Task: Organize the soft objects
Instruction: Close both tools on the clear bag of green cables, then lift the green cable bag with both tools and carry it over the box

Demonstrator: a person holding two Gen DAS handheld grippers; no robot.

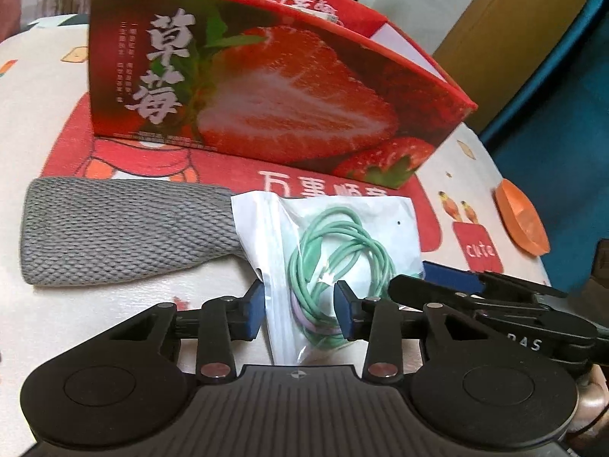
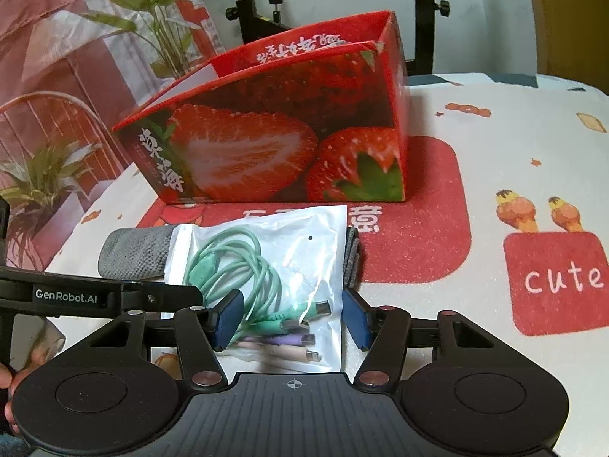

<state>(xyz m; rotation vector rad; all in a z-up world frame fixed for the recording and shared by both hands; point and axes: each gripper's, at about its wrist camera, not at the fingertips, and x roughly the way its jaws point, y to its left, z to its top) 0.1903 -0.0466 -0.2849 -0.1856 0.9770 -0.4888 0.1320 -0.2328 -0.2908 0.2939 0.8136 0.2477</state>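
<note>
A clear plastic bag of green cables (image 1: 335, 243) (image 2: 262, 266) lies on the table, partly on top of a folded grey knitted cloth (image 1: 121, 232) (image 2: 133, 253). Behind them stands an open red strawberry box (image 1: 266, 87) (image 2: 289, 129). My left gripper (image 1: 300, 308) is open, its blue pads on either side of the bag's near end. My right gripper (image 2: 293, 316) is open too, straddling the bag's near end with the cable plugs between its pads. Neither holds anything. The right gripper (image 1: 475, 285) shows in the left wrist view, the left gripper (image 2: 95, 293) in the right wrist view.
The table has a white cartoon cloth with red patches (image 2: 418, 209). An orange dish (image 1: 521, 221) sits near the right table edge. Plants (image 2: 45, 175) and a red patterned wall stand to the left; black stands (image 2: 422, 19) rise behind the box.
</note>
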